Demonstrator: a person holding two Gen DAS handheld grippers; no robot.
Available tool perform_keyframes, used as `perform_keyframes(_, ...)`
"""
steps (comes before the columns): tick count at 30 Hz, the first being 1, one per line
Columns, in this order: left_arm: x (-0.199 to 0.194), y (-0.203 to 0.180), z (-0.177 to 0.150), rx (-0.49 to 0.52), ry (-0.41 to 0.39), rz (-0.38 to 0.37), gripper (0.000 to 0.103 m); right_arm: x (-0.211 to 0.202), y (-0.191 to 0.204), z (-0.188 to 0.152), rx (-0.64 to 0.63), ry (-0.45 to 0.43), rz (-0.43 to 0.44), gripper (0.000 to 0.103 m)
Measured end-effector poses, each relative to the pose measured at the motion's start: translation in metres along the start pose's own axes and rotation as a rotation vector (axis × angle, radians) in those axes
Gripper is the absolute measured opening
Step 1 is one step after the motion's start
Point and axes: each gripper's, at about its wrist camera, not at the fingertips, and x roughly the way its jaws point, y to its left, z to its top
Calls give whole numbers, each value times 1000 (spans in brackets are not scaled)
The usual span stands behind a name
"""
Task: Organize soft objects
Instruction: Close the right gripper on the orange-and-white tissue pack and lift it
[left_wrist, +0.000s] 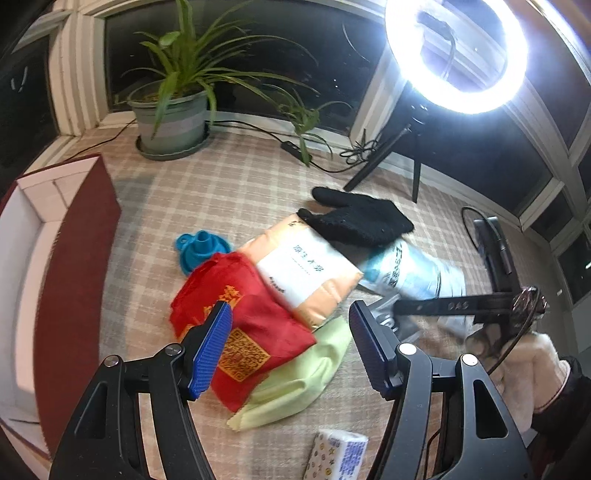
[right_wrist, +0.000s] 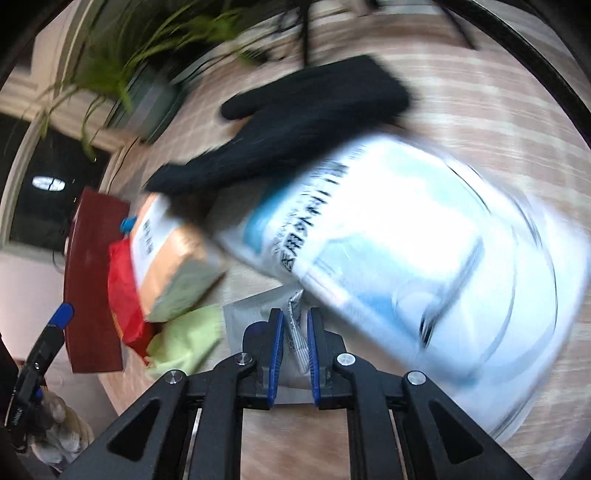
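Blue-padded right gripper (right_wrist: 295, 345) pinched on clear blue-and-white mask packet (right_wrist: 406, 258), centre frame; left gripper (left_wrist: 284, 347) wide, empty; next: carrying to red box (left_wrist: 74, 258).

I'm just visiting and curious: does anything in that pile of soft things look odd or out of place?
Yes. A blue funnel sits among the cloths and packets; it looks like hard plastic, not a soft thing. The pile is also untidy: the black glove lies partly over the orange tissue pack, which overlaps the red bag.
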Motion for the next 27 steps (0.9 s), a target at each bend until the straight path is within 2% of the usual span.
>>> perform_keyframes(4, 10, -7, 1, 15, 13, -4, 65, -11, -23, 0, 29, -26, -19, 10)
perform_keyframes(8, 14, -7, 2, 11, 16, -10, 65, -25, -39, -3, 14, -51, -95, 13)
perform_keyframes(11, 14, 0, 3, -7, 13, -4, 65, -36, -45, -9, -1, -53, -107, 13)
perform_keyframes(13, 14, 8, 3, -29, 12, 3, 66, -44, -39, -15, -23, -68, -113, 18)
perform_keyframes(15, 10, 19, 2, -57, 5, 6, 66, -48, -27, -16, -52, -88, -82, 19)
perform_keyframes(16, 8, 24, 0, -71, 0, 10, 66, -50, -17, -16, -72, -102, -56, 26)
perform_keyframes(18, 4, 35, -3, -97, -7, 11, 66, -54, 1, -17, -115, -128, -30, 32)
perform_keyframes(20, 0, 45, -7, -124, -14, 2, 66, -56, 19, -15, -156, -146, 4, 33)
perform_keyframes(23, 3, 48, -10, -137, 1, -36, 66, -49, 42, -6, -200, -150, 44, 41)
perform_keyframes(25, 8, 43, -11, -128, 10, -67, 66, -41, 53, 0, -213, -141, 77, 53)
perform_keyframes(27, 13, 36, -10, -124, 19, -111, 66, -32, 64, 6, -219, -133, 108, 54)
